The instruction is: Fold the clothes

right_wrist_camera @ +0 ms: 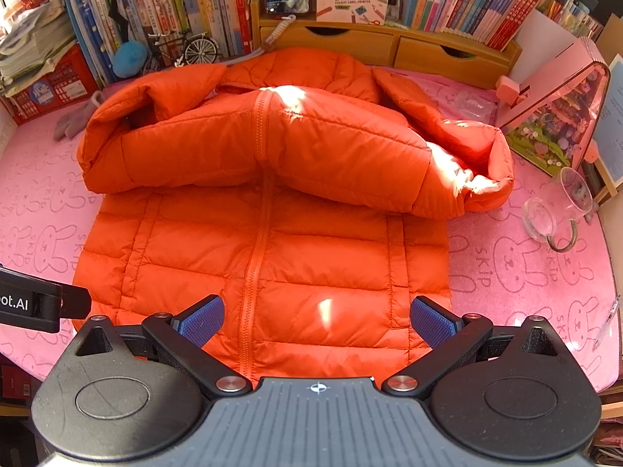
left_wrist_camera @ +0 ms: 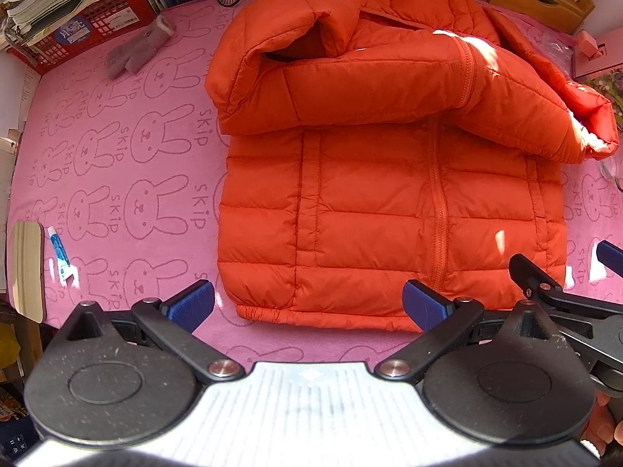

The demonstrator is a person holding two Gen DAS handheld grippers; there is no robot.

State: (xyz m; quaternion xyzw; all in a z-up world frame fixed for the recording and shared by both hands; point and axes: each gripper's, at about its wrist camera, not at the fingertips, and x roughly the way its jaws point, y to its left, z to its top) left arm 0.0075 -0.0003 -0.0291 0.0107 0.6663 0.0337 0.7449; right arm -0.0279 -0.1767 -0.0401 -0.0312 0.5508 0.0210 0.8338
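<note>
An orange puffer jacket (left_wrist_camera: 373, 210) (right_wrist_camera: 264, 257) lies front-up on the pink rabbit-print cloth, zipper closed, hem toward me. Both sleeves are folded across the chest, one over the other, forming a thick band (right_wrist_camera: 272, 148). My left gripper (left_wrist_camera: 307, 305) hovers open just above the hem's left part, nothing between its blue pads. My right gripper (right_wrist_camera: 317, 321) is open over the hem's middle and right part, also holding nothing. In the left wrist view, the right gripper's fingers (left_wrist_camera: 545, 284) show at the right edge.
A grey glove (left_wrist_camera: 136, 48) lies at the back left near a red crate (left_wrist_camera: 78, 19). A blue tube (left_wrist_camera: 58, 251) and a wooden board (left_wrist_camera: 27, 268) sit at the left edge. Glass cups (right_wrist_camera: 553, 210), a pink stand (right_wrist_camera: 557, 109) and a pen (right_wrist_camera: 605, 323) are on the right; bookshelves behind.
</note>
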